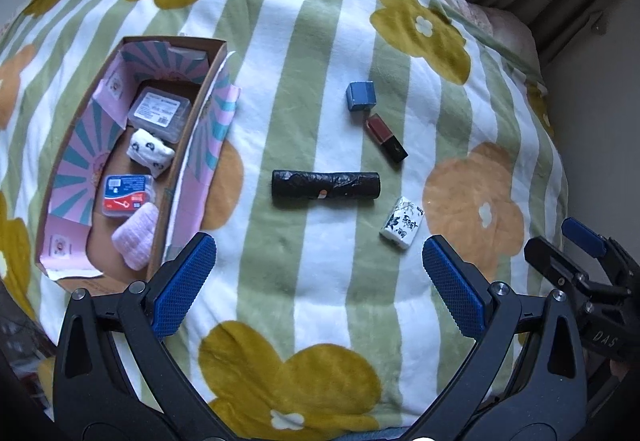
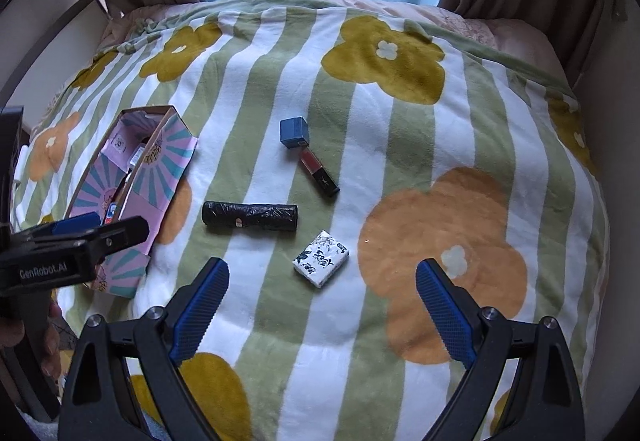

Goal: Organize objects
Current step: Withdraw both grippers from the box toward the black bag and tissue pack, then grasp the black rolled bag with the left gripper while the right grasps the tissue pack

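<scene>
Box (image 1: 176, 157): lying open on the blanket (image 1: 320, 281), up and to the left of the left gripper (image 1: 320, 289), its near end just past the left finger.
Box contents: holding two clear plastic cases (image 1: 158, 113), a white sock (image 1: 150, 153) between them, and a pink cloth (image 1: 136, 237) at the near end.
Left gripper: hovering over the blanket, jaws standing wide apart, gripping nothing.
Black roll (image 1: 326, 188): lying crosswise straight ahead of the left gripper, well clear of its fingers.
Blue cube (image 1: 360, 95): sitting farthest ahead, beyond the roll and slightly right.
Lipstick (image 1: 386, 138): lying at a slant just beside the cube, nearer to the gripper.
Tissue pack (image 1: 401, 223): resting closest, just ahead of the left gripper's right finger; in the right wrist view it is lying ahead between the fingers.
Right gripper (image 2: 322, 305): hovering to the right of the left one, jaws spread wide, holding nothing.
</scene>
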Demonstrator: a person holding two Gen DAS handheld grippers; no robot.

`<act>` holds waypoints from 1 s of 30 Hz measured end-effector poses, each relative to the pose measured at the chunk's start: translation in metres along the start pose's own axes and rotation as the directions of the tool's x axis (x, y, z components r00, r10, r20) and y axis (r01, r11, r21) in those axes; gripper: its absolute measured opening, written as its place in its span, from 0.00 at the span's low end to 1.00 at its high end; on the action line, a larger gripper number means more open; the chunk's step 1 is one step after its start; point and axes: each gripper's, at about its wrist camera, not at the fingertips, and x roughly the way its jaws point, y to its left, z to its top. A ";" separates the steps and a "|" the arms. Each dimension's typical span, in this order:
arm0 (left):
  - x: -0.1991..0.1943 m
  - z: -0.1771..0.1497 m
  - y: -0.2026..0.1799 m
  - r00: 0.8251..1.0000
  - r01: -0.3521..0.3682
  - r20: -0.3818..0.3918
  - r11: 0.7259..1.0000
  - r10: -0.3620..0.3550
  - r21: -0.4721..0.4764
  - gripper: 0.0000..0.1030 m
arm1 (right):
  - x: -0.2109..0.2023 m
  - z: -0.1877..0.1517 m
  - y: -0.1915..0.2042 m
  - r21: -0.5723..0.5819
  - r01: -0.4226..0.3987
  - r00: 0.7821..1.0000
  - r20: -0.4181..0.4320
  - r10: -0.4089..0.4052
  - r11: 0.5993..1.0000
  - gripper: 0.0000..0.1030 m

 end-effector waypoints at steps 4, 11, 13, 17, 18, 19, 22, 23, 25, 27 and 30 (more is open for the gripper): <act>0.034 0.005 -0.016 0.999 -0.014 -0.039 1.000 0.013 -0.026 1.00 | 0.027 -0.003 -0.011 -0.112 -0.034 0.999 -0.006 0.033 0.993 0.91; 0.094 0.014 -0.040 0.995 -0.072 -0.070 0.997 0.074 0.027 1.00 | 0.076 -0.007 -0.026 -0.297 -0.114 0.993 -0.035 0.109 0.948 0.91; 0.111 0.017 -0.047 0.991 -0.110 -0.068 0.987 0.119 0.118 1.00 | 0.091 -0.008 -0.027 -0.343 -0.141 0.990 -0.047 0.133 0.929 0.91; 0.140 0.023 -0.054 0.986 -0.132 -0.054 0.940 0.157 0.313 1.00 | 0.123 -0.010 -0.027 -0.414 -0.201 0.980 -0.076 0.186 0.888 0.91; 0.148 0.023 -0.056 0.986 -0.130 -0.051 0.923 0.159 0.363 1.00 | 0.131 -0.011 -0.026 -0.429 -0.216 0.976 -0.085 0.198 0.877 0.91; 0.155 0.025 -0.058 0.986 -0.128 -0.049 0.901 0.162 0.415 1.00 | 0.138 -0.012 -0.025 -0.442 -0.229 0.973 -0.095 0.209 0.867 0.91; 0.175 0.025 -0.060 0.985 -0.113 -0.049 0.830 0.166 0.547 0.95 | 0.157 -0.014 -0.024 -0.472 -0.266 0.964 -0.114 0.241 0.841 0.91; 0.181 0.025 -0.060 0.985 -0.103 -0.055 0.809 0.165 0.579 0.92 | 0.163 -0.015 -0.024 -0.476 -0.281 0.960 -0.123 0.253 0.833 0.91; 0.192 0.027 -0.058 0.985 -0.072 -0.079 0.774 0.156 0.629 0.85 | 0.171 -0.017 -0.022 -0.485 -0.311 0.950 -0.142 0.277 0.817 0.91; 0.202 0.028 -0.056 0.984 -0.024 -0.115 0.747 0.134 0.665 0.76 | 0.177 -0.020 -0.019 -0.500 -0.329 0.944 -0.157 0.289 0.802 0.91; 0.214 0.028 -0.054 0.981 0.023 -0.149 0.696 0.122 0.717 0.75 | 0.185 -0.023 -0.015 -0.516 -0.343 0.939 -0.178 0.293 0.785 0.91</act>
